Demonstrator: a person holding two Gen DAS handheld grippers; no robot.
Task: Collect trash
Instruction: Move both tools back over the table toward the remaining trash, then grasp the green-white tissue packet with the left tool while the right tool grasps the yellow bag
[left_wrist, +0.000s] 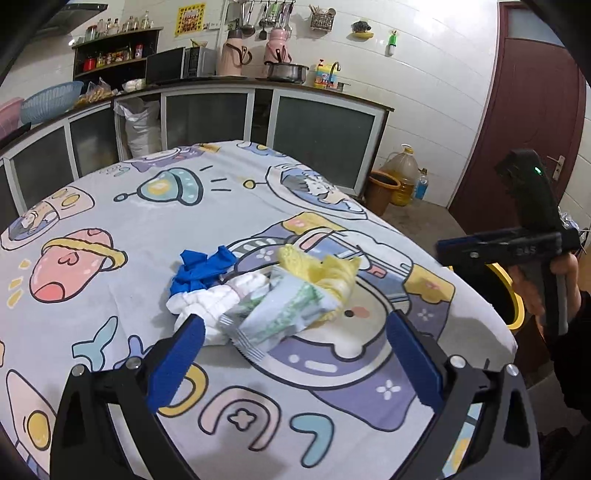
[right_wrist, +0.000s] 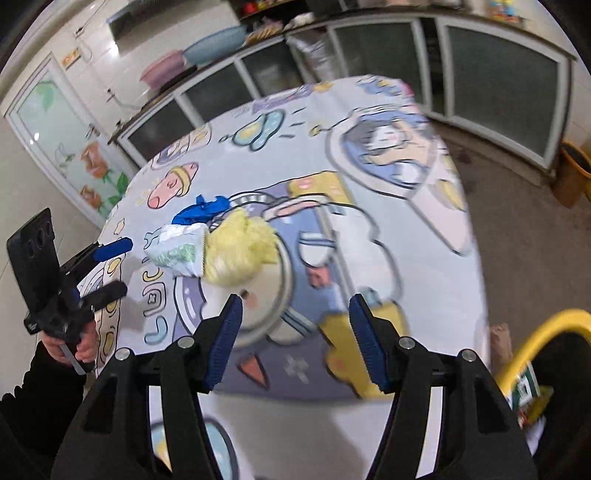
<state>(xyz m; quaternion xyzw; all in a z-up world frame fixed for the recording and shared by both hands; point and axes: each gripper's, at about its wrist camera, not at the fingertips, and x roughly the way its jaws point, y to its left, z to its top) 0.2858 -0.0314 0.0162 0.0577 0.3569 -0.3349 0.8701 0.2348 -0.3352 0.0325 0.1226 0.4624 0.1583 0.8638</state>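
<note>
So I've got a little trash pile in the middle of the table: blue glove, white tissue, a wrapper and a yellow wad, all touching. My left gripper is spread wide just short of it, nothing between the pads. Right gripper is apart too, empty, over bare cloth beside the yellow-rimmed bin.
</note>
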